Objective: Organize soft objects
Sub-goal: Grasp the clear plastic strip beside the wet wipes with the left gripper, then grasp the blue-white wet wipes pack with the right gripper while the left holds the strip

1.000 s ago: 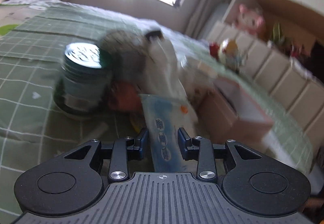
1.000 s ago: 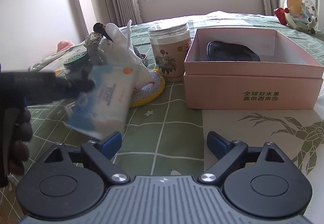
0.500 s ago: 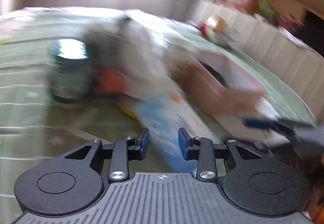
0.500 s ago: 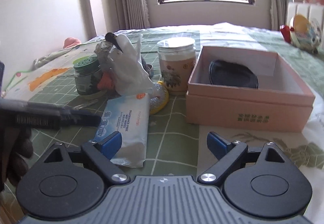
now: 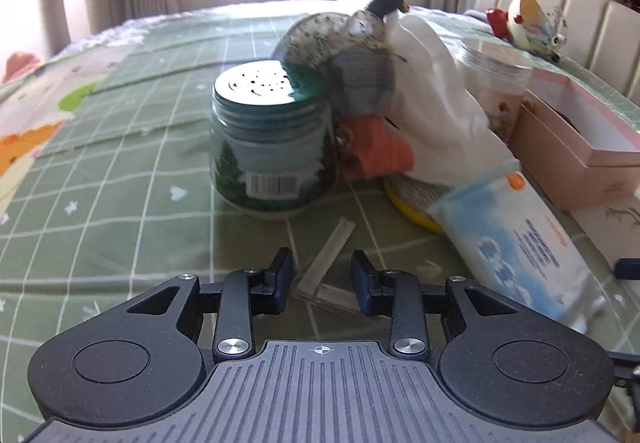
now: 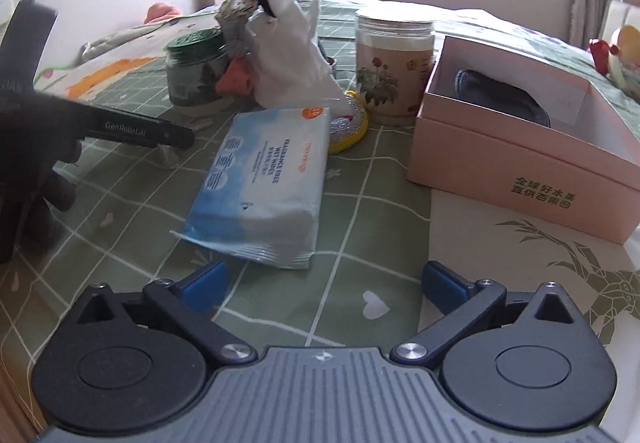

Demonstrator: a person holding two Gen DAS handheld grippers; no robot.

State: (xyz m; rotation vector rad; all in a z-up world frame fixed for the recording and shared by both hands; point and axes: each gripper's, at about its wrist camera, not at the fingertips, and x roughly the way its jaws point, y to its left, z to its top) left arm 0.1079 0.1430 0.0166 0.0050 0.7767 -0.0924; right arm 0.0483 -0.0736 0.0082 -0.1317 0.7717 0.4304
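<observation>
Blue-and-white wet-wipes pack (image 6: 262, 183) lies flat on the green bedsheet (image 6: 360, 243), apparently free of both claws. Left claw (image 5: 321, 277) stands narrow and empty; right claw (image 6: 324, 285) has just been opening, wide, nothing between.

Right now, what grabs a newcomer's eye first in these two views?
The blue wipes pack lying flat on the green checked cloth, just ahead of the wide-open right gripper. Behind it, a plush duck leans over a green jar. At right, an open pink box holds something dark.

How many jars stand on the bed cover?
2. A green-lidded jar stands on the left beside the soft toys; a clear jar with a flower label stands beside the pink box. Others may be hidden behind the pile.
</observation>
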